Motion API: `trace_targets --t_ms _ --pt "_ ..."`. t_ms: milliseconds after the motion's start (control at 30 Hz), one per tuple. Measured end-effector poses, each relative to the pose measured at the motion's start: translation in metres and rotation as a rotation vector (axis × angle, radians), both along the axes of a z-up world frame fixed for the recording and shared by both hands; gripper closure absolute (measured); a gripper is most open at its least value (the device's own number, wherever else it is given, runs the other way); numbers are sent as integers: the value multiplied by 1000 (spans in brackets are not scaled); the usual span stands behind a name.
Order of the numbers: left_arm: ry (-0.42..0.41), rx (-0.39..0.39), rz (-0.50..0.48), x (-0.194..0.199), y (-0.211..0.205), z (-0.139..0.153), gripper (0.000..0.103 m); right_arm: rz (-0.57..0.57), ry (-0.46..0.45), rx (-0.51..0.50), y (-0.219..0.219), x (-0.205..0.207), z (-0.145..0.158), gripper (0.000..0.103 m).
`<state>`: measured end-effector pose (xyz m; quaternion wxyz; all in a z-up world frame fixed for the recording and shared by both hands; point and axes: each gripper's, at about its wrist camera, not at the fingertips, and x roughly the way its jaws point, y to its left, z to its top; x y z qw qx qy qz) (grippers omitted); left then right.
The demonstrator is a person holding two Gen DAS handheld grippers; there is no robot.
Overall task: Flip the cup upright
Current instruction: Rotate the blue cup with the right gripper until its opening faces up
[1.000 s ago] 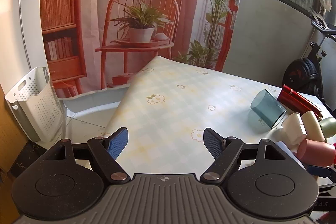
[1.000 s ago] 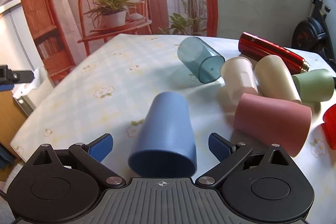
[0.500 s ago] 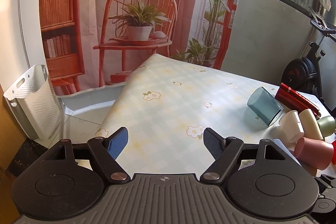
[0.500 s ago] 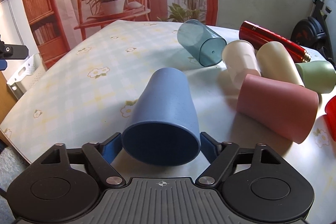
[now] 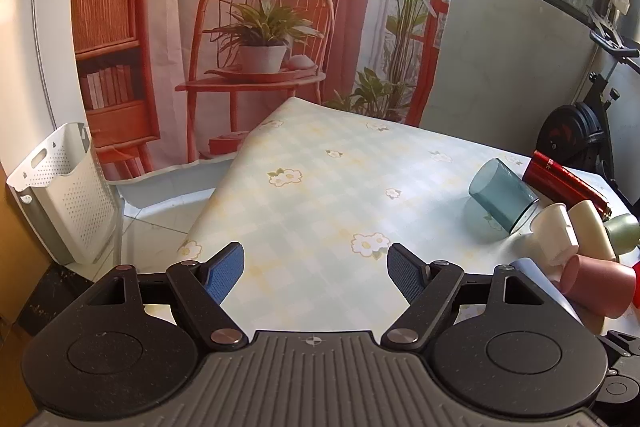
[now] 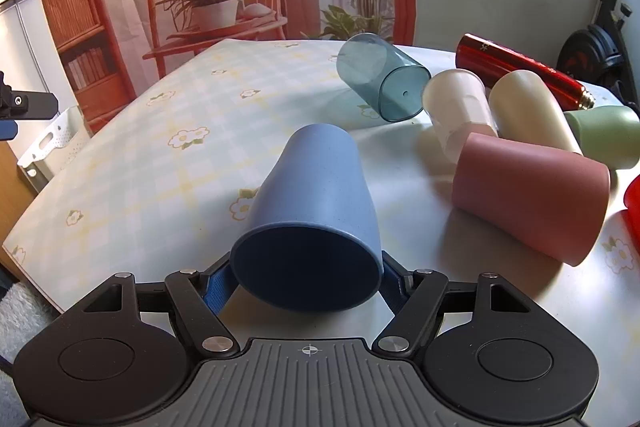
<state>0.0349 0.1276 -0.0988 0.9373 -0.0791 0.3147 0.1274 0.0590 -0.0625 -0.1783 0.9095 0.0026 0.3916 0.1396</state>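
A blue cup lies on its side on the table, open mouth toward the right wrist camera. My right gripper is shut on the blue cup near its rim, a blue pad on each side. The cup also shows at the right edge of the left wrist view, partly hidden. My left gripper is open and empty above the table's near left part.
Several cups lie on their sides at the right: teal, white, cream, green, pink. A red bottle lies behind them. A white basket stands on the floor left of the checked tablecloth.
My right gripper has closed on the blue cup, which now sits nearer the camera and slightly raised at the mouth. The left gripper has shifted a little; it stays open.
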Motion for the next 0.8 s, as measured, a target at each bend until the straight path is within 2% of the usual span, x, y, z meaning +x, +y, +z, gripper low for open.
trace_targets --t_ms 333,800 --pt "9 0 -6 0 -1 -1 22 1 -3 7 -2 -1 2 35" --pt "-2 -18 -6 -1 -3 -1 22 33 -103 -8 -4 -8 26 35"
